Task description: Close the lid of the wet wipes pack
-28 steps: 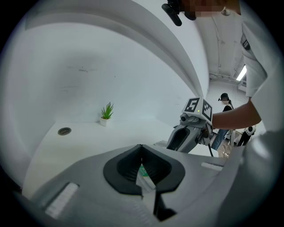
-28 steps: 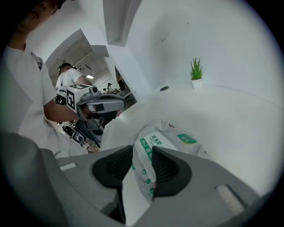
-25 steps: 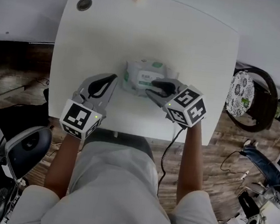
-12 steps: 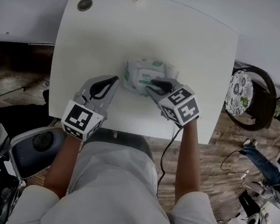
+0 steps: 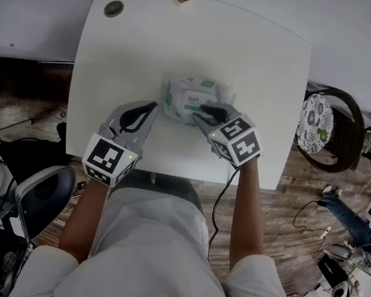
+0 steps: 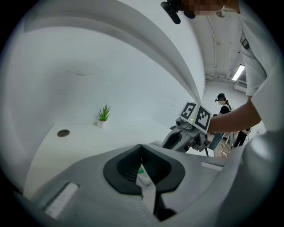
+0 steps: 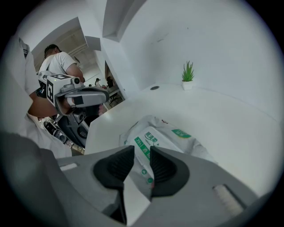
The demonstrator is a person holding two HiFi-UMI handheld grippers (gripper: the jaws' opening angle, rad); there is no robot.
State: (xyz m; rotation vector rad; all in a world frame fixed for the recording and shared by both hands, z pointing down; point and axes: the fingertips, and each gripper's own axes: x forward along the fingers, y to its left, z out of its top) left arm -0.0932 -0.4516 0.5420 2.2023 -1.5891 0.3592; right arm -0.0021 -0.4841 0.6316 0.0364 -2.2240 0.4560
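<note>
While the wet wipes pack (image 5: 190, 97) is lying in the middle of the white counter (image 5: 262, 60), the right tool (image 5: 203, 114) is resting over its near right part. That tool's jaws have just been closing and are standing slightly apart above the printed lid (image 7: 147, 140), pinching nothing. The left tool (image 5: 153, 105) is hovering just beside the pack's left end, jaws pressed together.

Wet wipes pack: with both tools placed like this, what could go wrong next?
1. The right tool, whose jaws have just been closing with the wet wipes pack showing in their gap, could pinch the soft pack instead of pressing its lid flat.
2. The left tool is shut beside the pack, not visibly pinning it, so a push might slide it across the smooth table.
</note>
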